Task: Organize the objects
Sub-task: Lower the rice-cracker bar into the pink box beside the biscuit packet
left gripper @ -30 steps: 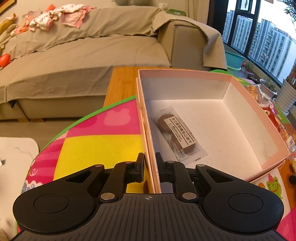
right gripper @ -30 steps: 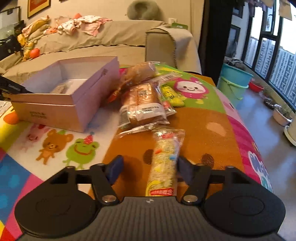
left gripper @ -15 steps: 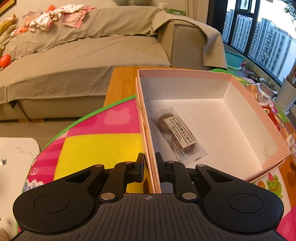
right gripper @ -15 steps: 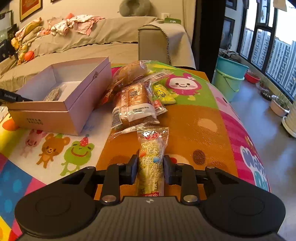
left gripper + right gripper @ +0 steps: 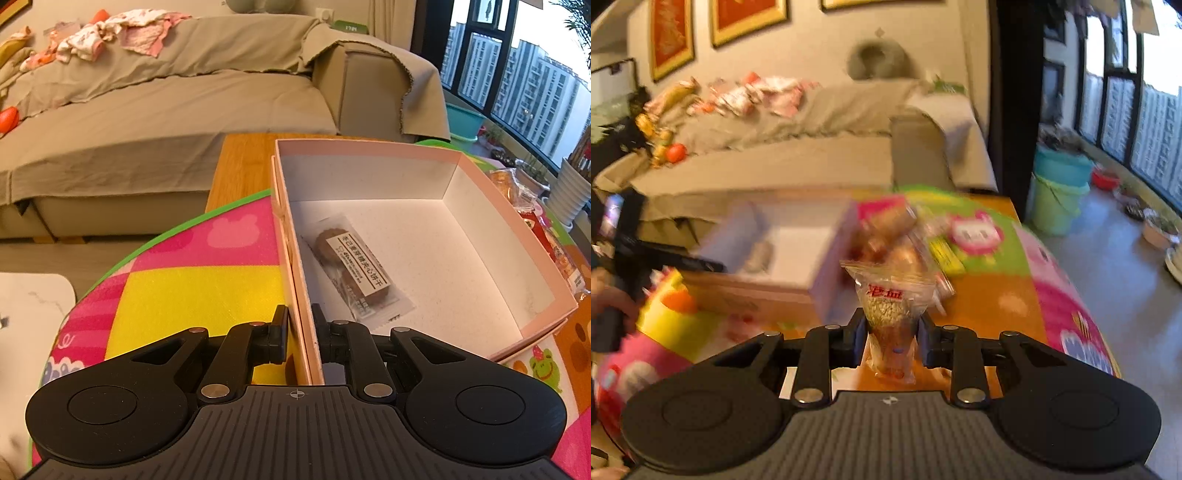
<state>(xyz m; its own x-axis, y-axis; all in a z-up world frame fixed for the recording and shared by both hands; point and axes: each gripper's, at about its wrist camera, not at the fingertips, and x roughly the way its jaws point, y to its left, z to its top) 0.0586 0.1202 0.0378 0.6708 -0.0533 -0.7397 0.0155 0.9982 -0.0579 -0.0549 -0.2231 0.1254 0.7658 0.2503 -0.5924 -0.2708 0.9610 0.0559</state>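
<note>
Colourful mat point(image 5: 192, 295) covers the table. Left gripper point(image 5: 299, 325) clamps the box point(image 5: 517, 236) wall to steady it; right gripper point(image 5: 889, 332) pinches a snack packet point(image 5: 890, 314) clear of the pile, likely bound for the box.

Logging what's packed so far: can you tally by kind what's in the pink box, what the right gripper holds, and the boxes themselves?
Wrapped biscuit packs inside the pink box: 1, the biscuit pack.
Snack packs held by the right gripper: 1, the clear grain snack pack.
Boxes: 1, its near wall pinched by the left gripper.
Total: 3
</note>
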